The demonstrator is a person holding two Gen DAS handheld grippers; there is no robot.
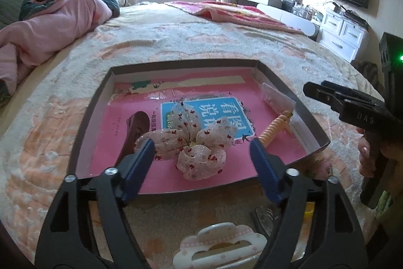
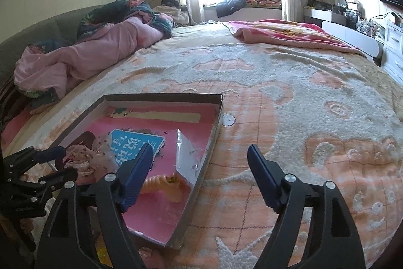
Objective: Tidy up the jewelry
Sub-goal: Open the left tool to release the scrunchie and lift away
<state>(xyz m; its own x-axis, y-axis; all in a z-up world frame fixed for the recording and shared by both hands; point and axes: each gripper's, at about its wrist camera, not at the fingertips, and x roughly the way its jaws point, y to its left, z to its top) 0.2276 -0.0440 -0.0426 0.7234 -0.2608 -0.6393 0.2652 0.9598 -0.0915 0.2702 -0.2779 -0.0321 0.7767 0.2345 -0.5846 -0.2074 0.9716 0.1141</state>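
A shallow grey tray [image 1: 83,117] with a pink lining lies on the bed. In it lie a sheer flower-shaped hair bow [image 1: 191,143], an orange spiral hair tie [image 1: 273,127] and a clear packet [image 1: 275,98]. My left gripper [image 1: 201,150] is open, with its fingers on either side of the bow, just above it. A white and pink cloud-shaped hair clip [image 1: 221,243] lies on the bed below it. My right gripper [image 2: 200,155] is open and empty over the tray's right edge [image 2: 201,180]. The bow [image 2: 88,158], hair tie [image 2: 161,184] and packet [image 2: 187,158] show there too.
The bed is covered by a cream and orange fleecy blanket [image 2: 289,105]. A pink quilt [image 2: 100,52] is heaped at the far left, a red blanket [image 2: 289,34] at the far right. A silvery item [image 1: 265,214] lies by the tray's near corner. White drawers [image 1: 342,29] stand beyond the bed.
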